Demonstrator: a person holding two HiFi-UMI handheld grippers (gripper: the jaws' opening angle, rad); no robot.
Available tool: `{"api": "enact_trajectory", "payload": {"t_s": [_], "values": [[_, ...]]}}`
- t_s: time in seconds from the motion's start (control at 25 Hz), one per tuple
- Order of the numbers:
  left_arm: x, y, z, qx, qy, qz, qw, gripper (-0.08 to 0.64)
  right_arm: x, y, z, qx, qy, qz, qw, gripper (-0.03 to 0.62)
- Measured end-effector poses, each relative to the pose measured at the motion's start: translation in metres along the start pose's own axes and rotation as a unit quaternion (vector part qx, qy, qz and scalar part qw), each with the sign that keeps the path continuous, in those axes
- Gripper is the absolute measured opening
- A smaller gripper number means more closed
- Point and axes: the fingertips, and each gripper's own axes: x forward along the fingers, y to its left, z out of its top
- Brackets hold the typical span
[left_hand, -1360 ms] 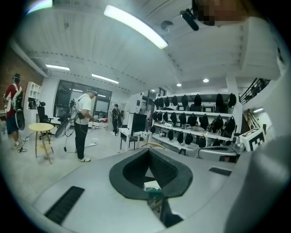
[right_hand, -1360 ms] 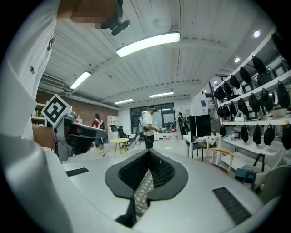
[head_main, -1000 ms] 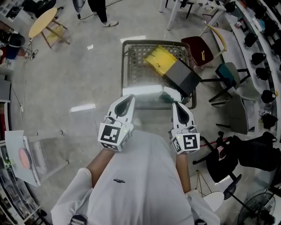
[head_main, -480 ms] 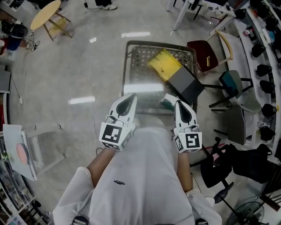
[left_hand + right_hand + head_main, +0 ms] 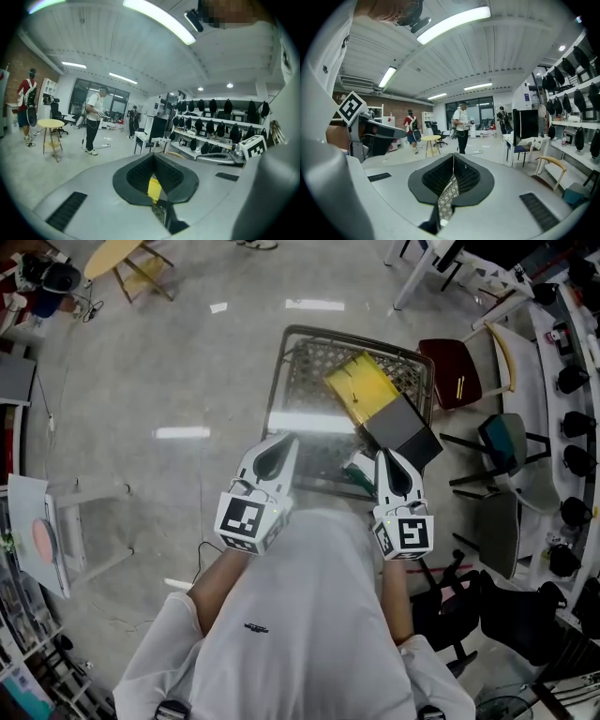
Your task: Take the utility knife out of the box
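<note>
A long box [image 5: 384,404], yellow at the far end and dark grey at the near end, lies slantwise on a mesh-topped metal table [image 5: 281,348]. No utility knife shows in any view. In the head view my left gripper [image 5: 281,439] hangs over the table's near edge, left of the box, its jaws together and empty. My right gripper [image 5: 387,454] is also shut and empty, just short of the box's grey end. In the left gripper view the yellow of the box [image 5: 154,187] shows under the closed tips [image 5: 153,154]. Mesh shows under the closed tips [image 5: 453,155] in the right gripper view.
A small teal-and-white thing [image 5: 360,465] lies on the table by the right gripper. A dark red chair [image 5: 455,371] and a teal chair [image 5: 502,437] stand right of the table. Shelves of dark helmets [image 5: 572,381] line the right wall. People [image 5: 462,125] stand farther off.
Both grippers have moved forward with the person toward the mesh table, so the box now lies nearer the right gripper. Both stay shut.
</note>
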Motion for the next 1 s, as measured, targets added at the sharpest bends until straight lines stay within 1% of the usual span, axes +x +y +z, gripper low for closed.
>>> {"api": "enact_trajectory", "payload": {"t_s": [0.12,0.28,0.48,0.64,1.0], "values": [[0.014,-0.001,-0.003,0.007,0.008,0.009,0.9999,0.003,0.016,-0.012,0.002,-0.001,0.000,0.011,1.000,0.000],[0.038,-0.003,-0.008,0.006,0.017,0.018,0.9997,0.003,0.040,-0.030,-0.005,-0.004,0.007,0.024,1.000,0.000],[0.065,-0.001,-0.015,0.006,0.031,0.031,0.9990,0.003,0.066,-0.049,-0.023,0.006,0.027,0.035,0.999,0.000],[0.086,0.002,-0.020,0.005,0.038,0.041,0.9984,0.003,0.088,-0.061,-0.036,0.013,0.041,0.051,0.998,0.000],[0.137,0.019,-0.052,-0.012,0.064,0.052,0.9965,0.003,0.145,-0.087,-0.084,0.008,0.095,0.075,0.993,0.002]]}}
